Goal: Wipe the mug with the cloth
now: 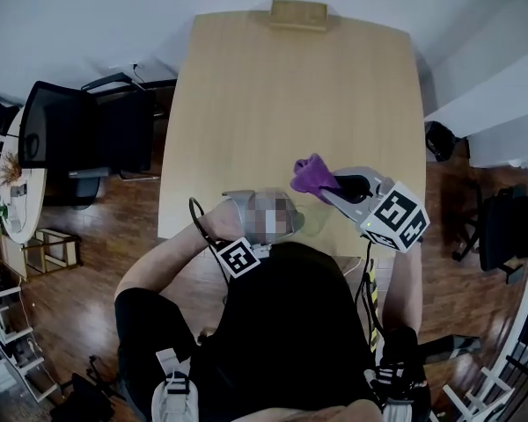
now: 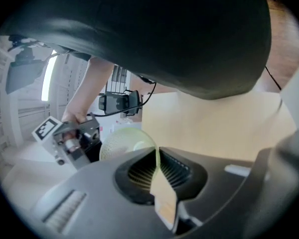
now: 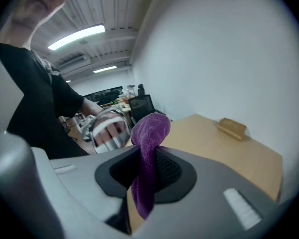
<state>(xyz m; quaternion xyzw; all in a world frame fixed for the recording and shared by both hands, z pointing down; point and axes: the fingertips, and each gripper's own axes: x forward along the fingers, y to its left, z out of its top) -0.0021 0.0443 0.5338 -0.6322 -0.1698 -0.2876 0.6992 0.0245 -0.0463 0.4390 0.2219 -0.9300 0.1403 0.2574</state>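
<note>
My right gripper (image 1: 334, 185) is shut on a purple cloth (image 1: 311, 175), held above the near part of the wooden table (image 1: 290, 95). In the right gripper view the cloth (image 3: 149, 136) sticks up from between the jaws. My left gripper (image 1: 251, 227) is close to the person's body at the table's near edge, shut on the wall of a pale mug (image 2: 123, 142) whose rim runs between the two pads. In the head view the mug (image 1: 245, 206) is partly hidden by a mosaic patch. The cloth and the mug are a short way apart.
A small wooden block (image 1: 297, 13) lies at the table's far edge. A black office chair (image 1: 79, 134) stands left of the table and another dark chair (image 1: 510, 227) on the right. The person's dark torso fills the near side.
</note>
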